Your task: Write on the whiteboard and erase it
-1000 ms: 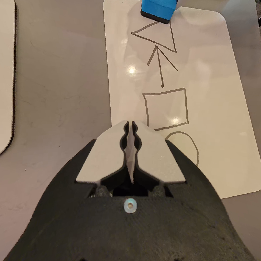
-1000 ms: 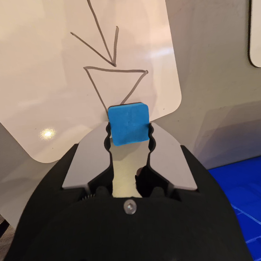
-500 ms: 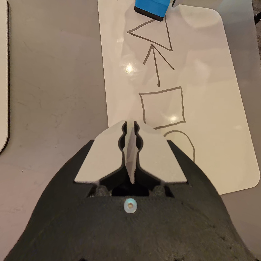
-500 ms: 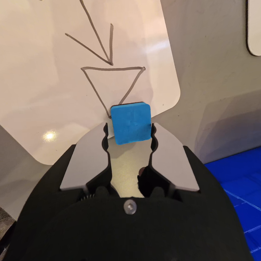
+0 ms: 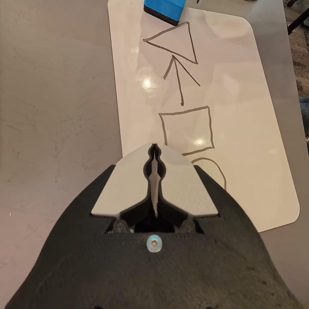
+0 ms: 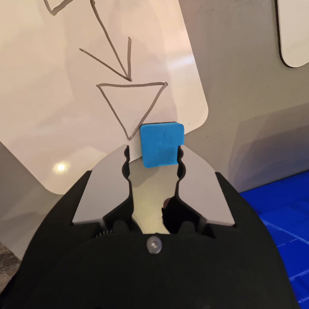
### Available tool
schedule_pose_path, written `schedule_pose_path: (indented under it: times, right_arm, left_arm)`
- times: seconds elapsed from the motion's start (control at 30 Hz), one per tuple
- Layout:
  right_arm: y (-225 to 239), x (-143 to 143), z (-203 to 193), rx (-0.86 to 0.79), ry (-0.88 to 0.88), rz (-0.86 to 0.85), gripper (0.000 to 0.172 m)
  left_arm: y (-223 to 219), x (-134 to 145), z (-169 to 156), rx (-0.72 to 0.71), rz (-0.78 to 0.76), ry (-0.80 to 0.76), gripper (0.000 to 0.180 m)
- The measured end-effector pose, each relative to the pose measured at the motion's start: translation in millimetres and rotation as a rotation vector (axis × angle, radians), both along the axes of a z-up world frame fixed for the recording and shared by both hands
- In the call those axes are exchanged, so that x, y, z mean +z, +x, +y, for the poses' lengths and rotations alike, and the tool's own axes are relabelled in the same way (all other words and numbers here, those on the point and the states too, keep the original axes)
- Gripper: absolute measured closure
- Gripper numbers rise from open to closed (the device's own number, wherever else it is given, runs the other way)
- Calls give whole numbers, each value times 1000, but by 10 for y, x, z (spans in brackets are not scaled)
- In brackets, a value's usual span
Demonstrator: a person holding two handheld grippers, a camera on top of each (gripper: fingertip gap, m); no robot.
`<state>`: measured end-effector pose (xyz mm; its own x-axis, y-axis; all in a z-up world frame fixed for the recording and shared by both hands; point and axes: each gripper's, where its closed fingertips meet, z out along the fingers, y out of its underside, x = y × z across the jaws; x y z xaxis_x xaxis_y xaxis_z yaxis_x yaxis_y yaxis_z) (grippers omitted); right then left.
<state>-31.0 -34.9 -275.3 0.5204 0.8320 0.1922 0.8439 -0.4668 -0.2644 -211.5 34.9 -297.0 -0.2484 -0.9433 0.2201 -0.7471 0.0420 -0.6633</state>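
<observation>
1. Lying flat on the grey bench, the whiteboard is the landmark here; it is a white sheet with rounded corners.
2. Left of the whiteboard, the bench surface shows faint scuffs and marbled marks.
3. Over the whiteboard's near-left edge the left hand-held gripper hovers with its fingertips pressed together, and nothing is clamped between them.
4. Drawn in dark marker along the whiteboard's length are a triangle at the far end, an arrow pointing at it, a square nearer, and part of a circle nearest, partly hidden behind that gripper.
5. At the whiteboard's far edge sits the blue eraser with a dark underside, just beside the tip of the triangle.
6. In the right wrist view the eraser overlaps the whiteboard's edge, touching one corner of the triangle, where the line looks partly rubbed.
7. The right hand-held gripper stands wide: its right fingertip is against the eraser, while a clear gap separates the left one from it, so the eraser is not clamped.
8. Right of the whiteboard, another white board with a dark rim lies well apart, and a blue surface shows beyond the bench.
</observation>
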Motion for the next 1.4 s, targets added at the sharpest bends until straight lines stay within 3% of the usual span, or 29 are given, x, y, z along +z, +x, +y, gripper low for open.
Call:
schedule_pose_path:
  times: [0.2,0.43,0.63,0.9,1.0,1.07,1.17,1.3,1.4]
  right_arm:
    - [69,72,45,-9,20,7,112]
    - [97,-83,133,0,-12,-41,115]
    - [58,-135,166,-6,-54,19,118]
    - [-407,-139,191,83,-38,68,119]
    - [-247,-142,163,76,-78,-33,119]
    - [-228,-144,304,22,-58,-25,119]
    - [-426,-145,266,87,-55,4,119]
    - [-225,-144,332,16,-77,-43,119]
    - [-500,-145,315,85,-68,-5,119]
  left_arm:
    - [-1,-1,0,-2,-3,-1,180]
    - [3,-1,-3,-4,-4,-7,180]
    - [5,-1,-3,-2,-3,-17,180]
    - [21,-5,45,34,-6,-16,180]
    - [38,-7,68,53,-7,-11,180]
    - [50,-8,88,67,-6,-10,180]
    - [49,-8,85,66,-6,-18,180]
    - [64,-10,95,72,-8,-12,180]
    - [70,-11,108,79,-5,-27,180]
